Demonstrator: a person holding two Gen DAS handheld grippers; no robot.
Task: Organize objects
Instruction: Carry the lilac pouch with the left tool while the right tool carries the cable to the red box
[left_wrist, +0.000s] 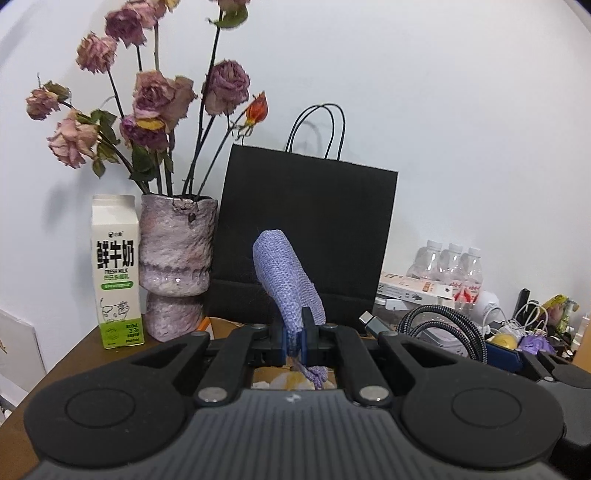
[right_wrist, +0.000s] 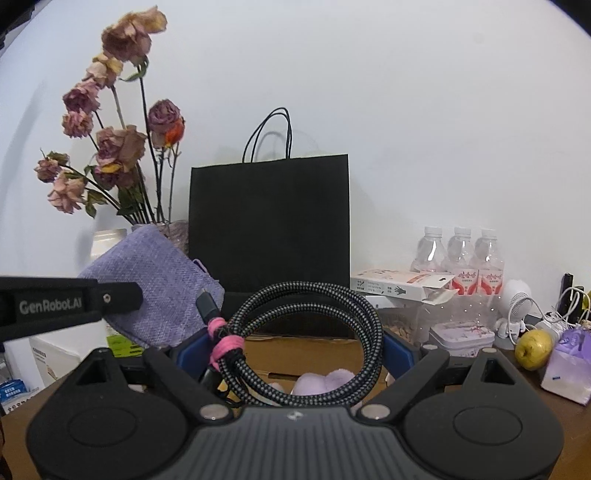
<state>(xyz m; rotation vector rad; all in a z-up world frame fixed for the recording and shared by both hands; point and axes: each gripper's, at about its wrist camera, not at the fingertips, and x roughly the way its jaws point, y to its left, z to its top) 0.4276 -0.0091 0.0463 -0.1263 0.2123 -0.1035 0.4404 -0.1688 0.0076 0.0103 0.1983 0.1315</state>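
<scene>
Left wrist view is showing the left gripper (left_wrist: 297, 334), jaws clamped together on the lilac woven fabric pouch (left_wrist: 286, 278), which is standing up in front of the black paper carrier bag (left_wrist: 306, 229), right of the white and green milk carton (left_wrist: 116, 271). Right wrist view is showing the right gripper (right_wrist: 295, 350), jaws pressing on the coiled grey braided cable (right_wrist: 306, 339) tied with pink string. Below both, an open brown cardboard box (right_wrist: 303, 350) is sitting on the counter. Likely both items are going in there; lowering each fully inside before releasing seems wise, keeping the 2 grippers from colliding.
</scene>
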